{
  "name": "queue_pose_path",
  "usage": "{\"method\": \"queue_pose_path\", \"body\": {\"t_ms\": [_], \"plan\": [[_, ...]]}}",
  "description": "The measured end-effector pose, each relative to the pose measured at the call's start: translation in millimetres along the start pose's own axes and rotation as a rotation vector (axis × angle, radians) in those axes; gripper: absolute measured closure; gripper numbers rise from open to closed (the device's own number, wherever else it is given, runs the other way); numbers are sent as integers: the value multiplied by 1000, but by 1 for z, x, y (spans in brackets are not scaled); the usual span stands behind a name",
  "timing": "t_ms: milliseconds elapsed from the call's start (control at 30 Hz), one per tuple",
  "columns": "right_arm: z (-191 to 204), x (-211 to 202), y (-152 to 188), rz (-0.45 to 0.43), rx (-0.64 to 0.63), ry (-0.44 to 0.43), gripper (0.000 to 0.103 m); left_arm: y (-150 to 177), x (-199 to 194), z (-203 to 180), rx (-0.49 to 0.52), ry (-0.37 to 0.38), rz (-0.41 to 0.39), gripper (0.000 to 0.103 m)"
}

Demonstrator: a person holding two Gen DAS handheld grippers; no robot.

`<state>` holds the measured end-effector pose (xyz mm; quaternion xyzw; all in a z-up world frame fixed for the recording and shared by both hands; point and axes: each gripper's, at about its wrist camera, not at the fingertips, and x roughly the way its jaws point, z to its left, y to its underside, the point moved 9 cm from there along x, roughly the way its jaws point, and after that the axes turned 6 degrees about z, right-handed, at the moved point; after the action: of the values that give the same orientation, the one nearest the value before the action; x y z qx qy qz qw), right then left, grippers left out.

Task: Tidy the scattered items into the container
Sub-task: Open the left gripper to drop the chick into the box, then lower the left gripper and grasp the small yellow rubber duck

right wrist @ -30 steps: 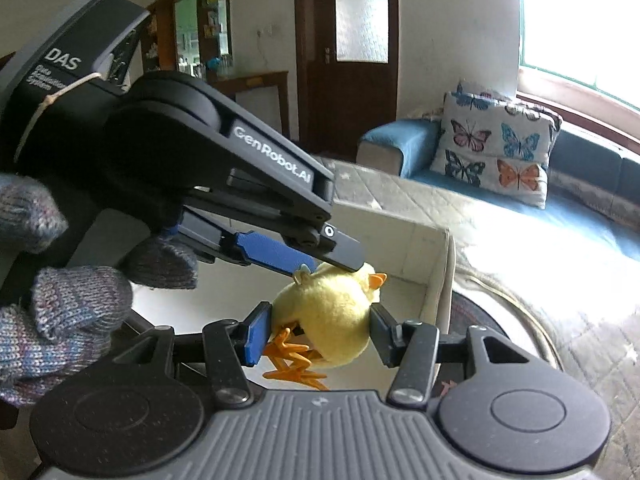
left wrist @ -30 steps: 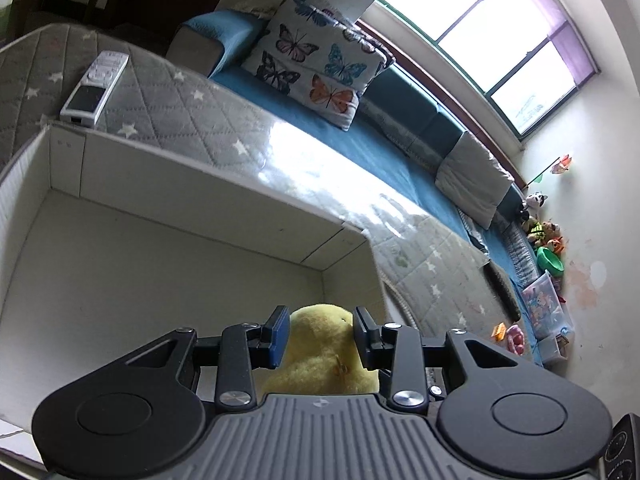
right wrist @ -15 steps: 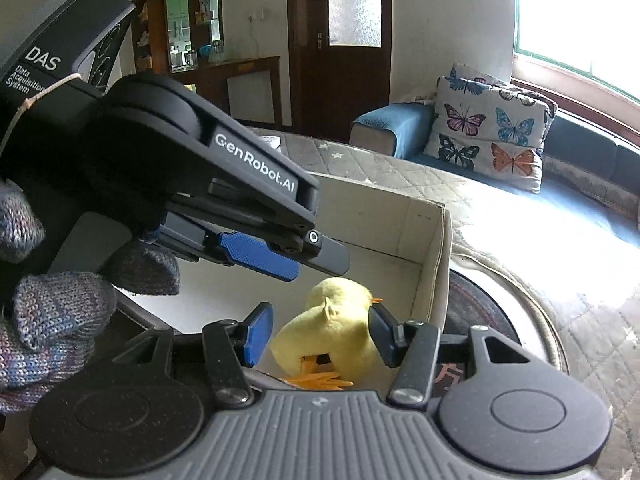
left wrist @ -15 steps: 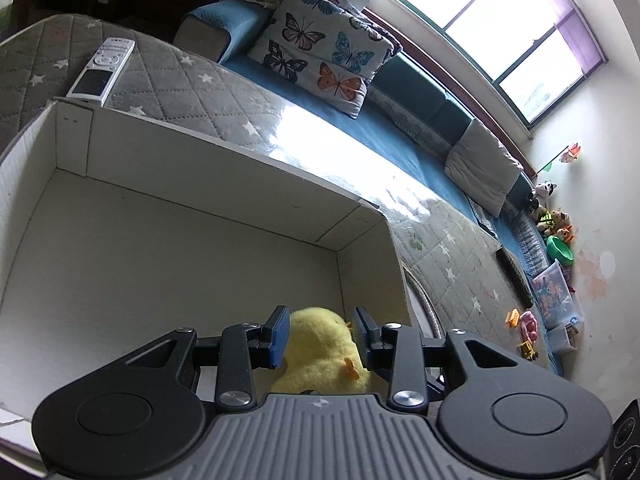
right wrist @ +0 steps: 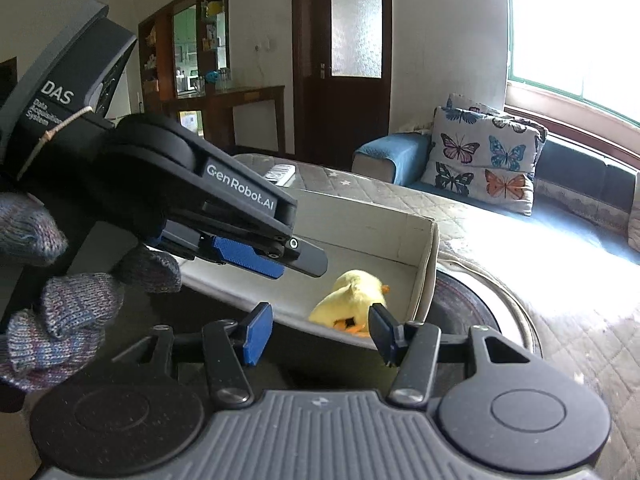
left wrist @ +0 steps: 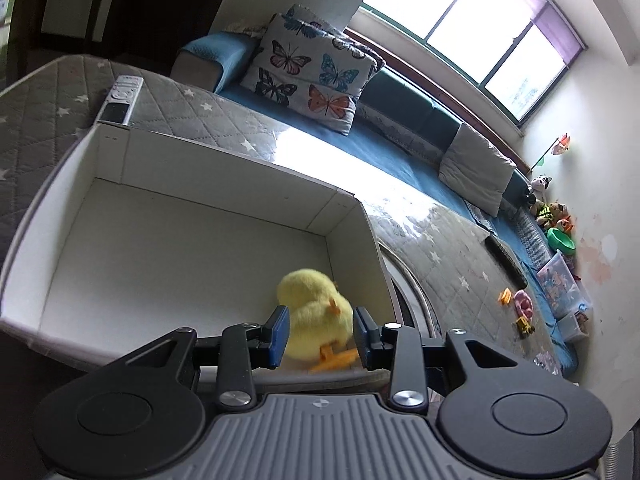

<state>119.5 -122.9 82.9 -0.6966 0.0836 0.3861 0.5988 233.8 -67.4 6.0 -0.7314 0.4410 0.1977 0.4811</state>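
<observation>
A yellow plush duck [left wrist: 314, 312] lies on its side in the near right corner of the white cardboard box [left wrist: 168, 264]. My left gripper [left wrist: 318, 334] is open above the box's near edge, its blue pads on either side of the duck but apart from it. In the right wrist view the duck [right wrist: 352, 298] lies on the box floor by the right wall [right wrist: 426, 264]. My right gripper [right wrist: 316, 334] is open and empty just outside the box's near wall. The left gripper's fingers [right wrist: 256, 256] hover over the box there.
The box sits on a grey quilted star-pattern mat [left wrist: 224, 120]. A white remote [left wrist: 120, 98] lies beyond the box's far left corner. A round dark object [right wrist: 476, 312] lies right of the box. Small toys [left wrist: 516, 308] lie on the mat. A blue sofa holds a butterfly pillow [left wrist: 308, 72].
The duck has dropped from between the grippers to the box floor. Both grippers have opened wider and pulled back from it.
</observation>
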Motion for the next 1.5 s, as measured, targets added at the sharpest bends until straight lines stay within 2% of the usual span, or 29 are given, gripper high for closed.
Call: {"method": "queue_pose_path", "body": {"t_ms": [567, 600, 633, 833, 1500], "plan": [[33, -52, 48, -6, -9, -28, 48, 63, -31, -9, 79, -80, -4, 66], [34, -55, 50, -5, -9, -29, 45, 66, -32, -9, 84, -87, -6, 66], [36, -57, 52, -6, -9, -28, 38, 69, -34, -9, 86, -90, -6, 66], [45, -63, 65, 0, -18, -28, 36, 86, -38, -8, 100, -111, 4, 66], [74, -68, 105, 56, -45, -73, 35, 119, -45, 0, 77, -106, 47, 66]]}}
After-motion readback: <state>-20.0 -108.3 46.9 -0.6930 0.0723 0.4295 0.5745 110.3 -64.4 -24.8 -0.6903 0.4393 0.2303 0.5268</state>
